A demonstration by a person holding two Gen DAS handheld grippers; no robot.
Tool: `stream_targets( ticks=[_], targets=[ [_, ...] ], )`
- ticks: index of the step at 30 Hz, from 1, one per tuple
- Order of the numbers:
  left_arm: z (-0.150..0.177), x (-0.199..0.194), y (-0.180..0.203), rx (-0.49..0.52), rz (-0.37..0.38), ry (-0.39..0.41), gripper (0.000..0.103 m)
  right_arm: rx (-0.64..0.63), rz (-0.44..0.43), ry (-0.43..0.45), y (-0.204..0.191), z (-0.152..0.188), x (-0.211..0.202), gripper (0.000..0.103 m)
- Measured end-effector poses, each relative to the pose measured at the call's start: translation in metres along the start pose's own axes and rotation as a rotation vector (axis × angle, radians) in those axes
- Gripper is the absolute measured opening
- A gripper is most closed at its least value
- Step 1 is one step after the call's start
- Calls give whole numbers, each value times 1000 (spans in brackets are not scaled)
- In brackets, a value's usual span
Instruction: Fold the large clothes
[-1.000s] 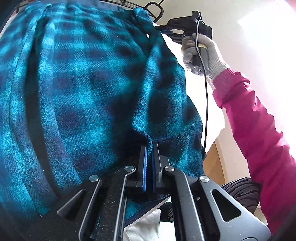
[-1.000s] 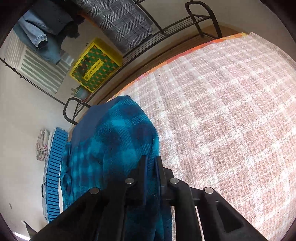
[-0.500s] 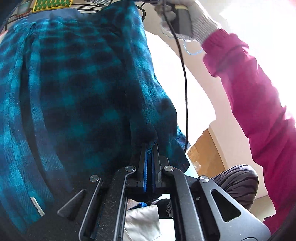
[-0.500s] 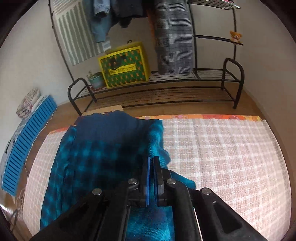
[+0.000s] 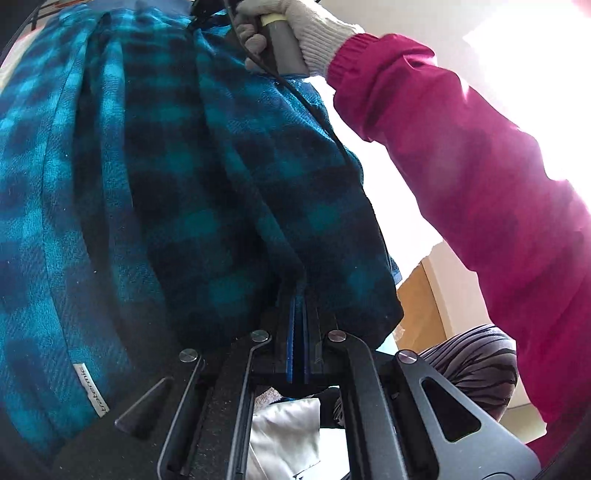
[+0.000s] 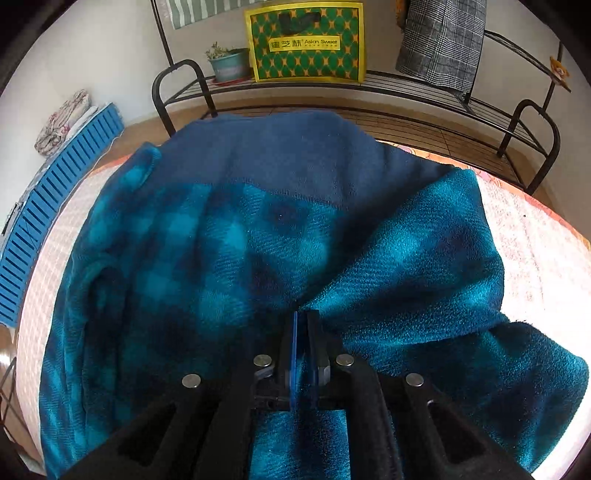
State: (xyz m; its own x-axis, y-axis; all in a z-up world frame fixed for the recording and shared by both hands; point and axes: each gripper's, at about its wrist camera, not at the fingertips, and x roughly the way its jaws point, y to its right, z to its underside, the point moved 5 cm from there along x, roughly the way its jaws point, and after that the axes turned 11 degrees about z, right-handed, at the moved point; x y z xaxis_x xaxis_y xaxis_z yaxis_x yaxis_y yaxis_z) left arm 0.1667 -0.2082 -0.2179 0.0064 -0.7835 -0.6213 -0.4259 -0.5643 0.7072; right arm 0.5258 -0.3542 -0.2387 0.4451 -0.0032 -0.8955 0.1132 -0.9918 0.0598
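Left gripper [image 5: 298, 295], L wrist view: jaws pressed together on a fold of the teal plaid garment [image 5: 177, 177]; fabric rises from the blue pads and fills most of the frame, hanging in long vertical folds; white label [image 5: 90, 389] w/ dark lettering at the lower-left hem; gloved right hand [image 5: 291, 29] at top, wrapped round a grey handle, touching the garment's upper edge; black cable [image 5: 317, 110] runs down from that hand across the cloth; magenta sleeve [image 5: 461, 166] fills the right side; striped grey fabric [image 5: 476, 354] low right, white cloth [image 5: 284, 435] seen through the gripper frame; bright glare top right, detail lost.

Right gripper [image 6: 302, 317], R wrist view: jaws closed, pinching a ridge of the same garment [image 6: 221, 240]; cloth gathers into creases at the fingertips; garment lies spread over a pink-and-white checked cover [image 6: 535, 251], plain navy part [image 6: 288, 155] toward the far edge; right flap bunched and raised beside the gripper; black metal rack [image 6: 424, 81] beyond, holding a yellow-green patterned box [image 6: 306, 40] and a small potted plant [image 6: 227, 62]; grey checked cloth [image 6: 443, 40] hangs over the rack, right; blue slatted panel [image 6: 48, 206] at left, by the wall.
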Motion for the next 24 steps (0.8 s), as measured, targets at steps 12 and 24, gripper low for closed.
stream_targets(
  ticks=[12,24],
  targets=[
    [5,-32,3,-54,4,63,36,155,-151,174,80,70,-192,29],
    [-1,-54,-22,-222,115,101,36,333,-362,-11,83,285,-211,52]
  ],
)
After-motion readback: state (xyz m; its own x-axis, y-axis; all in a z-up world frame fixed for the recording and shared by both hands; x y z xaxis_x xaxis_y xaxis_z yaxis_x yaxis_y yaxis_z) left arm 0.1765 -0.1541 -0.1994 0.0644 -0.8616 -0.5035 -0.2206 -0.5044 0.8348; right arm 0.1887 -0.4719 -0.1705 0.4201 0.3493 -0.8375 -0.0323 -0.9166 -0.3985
